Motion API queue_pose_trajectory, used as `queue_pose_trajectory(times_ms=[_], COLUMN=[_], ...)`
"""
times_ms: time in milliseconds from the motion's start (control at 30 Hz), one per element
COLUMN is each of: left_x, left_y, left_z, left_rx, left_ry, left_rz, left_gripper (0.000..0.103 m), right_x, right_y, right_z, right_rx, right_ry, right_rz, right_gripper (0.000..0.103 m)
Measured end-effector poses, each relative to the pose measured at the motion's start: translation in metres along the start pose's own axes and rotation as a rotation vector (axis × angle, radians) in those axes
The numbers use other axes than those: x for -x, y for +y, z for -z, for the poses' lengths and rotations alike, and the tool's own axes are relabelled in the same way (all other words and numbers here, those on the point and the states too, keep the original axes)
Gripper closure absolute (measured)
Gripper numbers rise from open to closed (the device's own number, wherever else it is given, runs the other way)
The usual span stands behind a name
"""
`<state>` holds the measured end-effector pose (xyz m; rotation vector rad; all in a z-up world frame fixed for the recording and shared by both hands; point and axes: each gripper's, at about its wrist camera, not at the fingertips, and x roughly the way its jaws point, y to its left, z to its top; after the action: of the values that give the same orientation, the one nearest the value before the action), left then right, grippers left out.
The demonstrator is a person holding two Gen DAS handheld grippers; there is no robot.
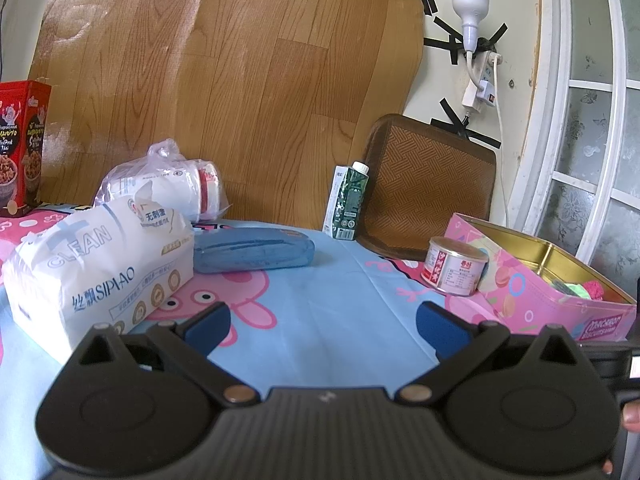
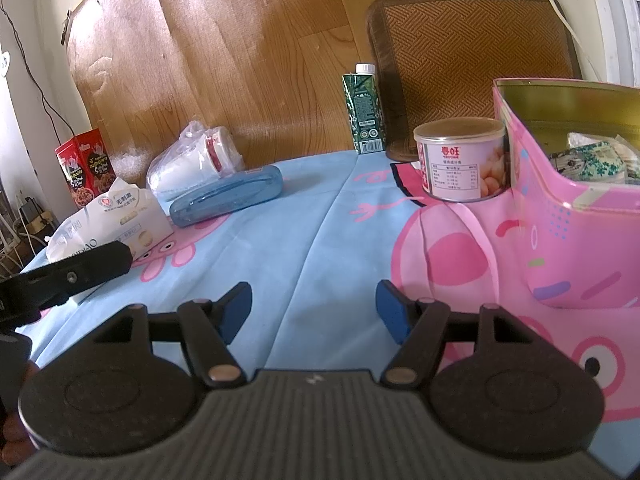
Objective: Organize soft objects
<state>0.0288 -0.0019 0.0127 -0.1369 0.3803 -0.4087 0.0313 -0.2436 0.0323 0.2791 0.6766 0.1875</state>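
A white pack of tissues (image 1: 100, 264) lies at the left on the cartoon cloth, also seen as a tissue pack (image 2: 116, 216) in the right wrist view. Behind it rests a plastic bag of white cups (image 1: 168, 184) and a blue case (image 1: 252, 250). A pink tin (image 1: 560, 284) stands open at the right with soft items inside; the same pink tin (image 2: 568, 220) fills the right of the other view. My left gripper (image 1: 322, 322) is open over bare cloth. My right gripper (image 2: 314, 310) is open too, nothing between its fingers.
A small can (image 1: 456, 266) sits against the tin's left wall. A green carton (image 1: 348, 200) stands at the back, a woven mat (image 1: 428, 184) leans on the wall, and a red box (image 1: 22, 148) stands far left. Part of the left gripper's arm (image 2: 76, 276) shows in the right view.
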Motion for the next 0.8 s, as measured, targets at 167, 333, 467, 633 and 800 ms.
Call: queue_pose_trajectory(times_ms=[167, 333, 467, 633, 800], left_x=[-0.0001, 0.0000, 0.0000, -0.0001, -0.0001], left_y=[-0.0001, -0.0006, -0.0009, -0.0012, -0.0008], left_z=[-0.0002, 0.0004, 0.0007, 0.0012, 0.0009], left_rx=[0.000, 0.002, 0.003, 0.005, 0.004], left_ry=[0.000, 0.003, 0.003, 0.005, 0.005], left_rz=[0.000, 0.003, 0.003, 0.004, 0.004], left_gripper=[0.000, 0.000, 0.000, 0.000, 0.000], right_x=[0.0000, -0.0001, 0.0000, -0.0001, 0.0000], right_y=[-0.0002, -0.0005, -0.0003, -0.0002, -0.0001], right_z=[0.0000, -0.0002, -0.0001, -0.0002, 0.0000], right_rx=[0.000, 0.001, 0.001, 0.000, 0.000], right_ry=[0.000, 0.000, 0.001, 0.001, 0.001], right_rz=[0.000, 0.000, 0.000, 0.000, -0.001], right_gripper=[0.032, 0.032, 0.032, 0.032, 0.032])
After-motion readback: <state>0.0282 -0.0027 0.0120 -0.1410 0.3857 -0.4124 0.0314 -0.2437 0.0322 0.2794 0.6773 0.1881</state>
